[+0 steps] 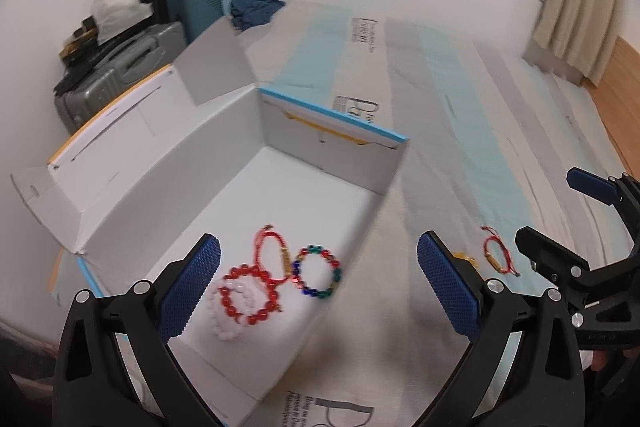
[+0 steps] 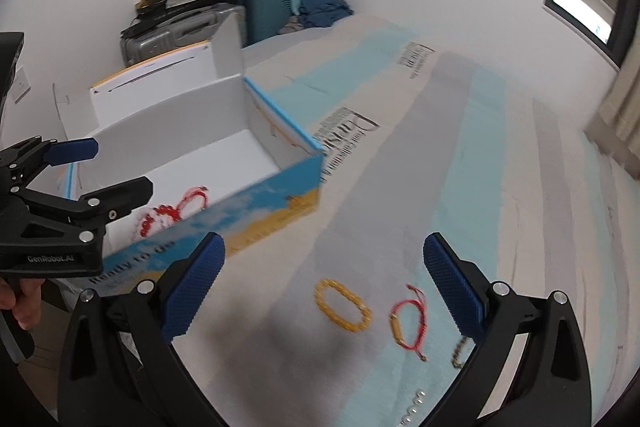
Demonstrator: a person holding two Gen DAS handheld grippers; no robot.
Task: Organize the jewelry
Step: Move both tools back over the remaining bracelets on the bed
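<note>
1. My left gripper (image 1: 318, 279) hangs over the open white box (image 1: 168, 163), its fingers (image 1: 192, 287) spread wide and holding nothing.
2. Between those fingers, on the box floor, lie a red bead bracelet (image 1: 248, 291) overlapping a white bead bracelet (image 1: 230, 311), a red cord bracelet (image 1: 272, 255) and a multicoloured bead bracelet (image 1: 318, 273).
3. My right gripper (image 2: 324, 291) hovers above the bed (image 2: 440, 167), beside the box; its fingers (image 2: 452, 287) are equally wide apart and touch nothing.
4. Between the right fingers, on the bed, lie a yellow bead bracelet (image 2: 342, 305) and, just beside it, a second red cord bracelet (image 2: 408, 319).
5. A darker chain (image 2: 458, 349) peeks out by the right finger, partly hidden.
</note>
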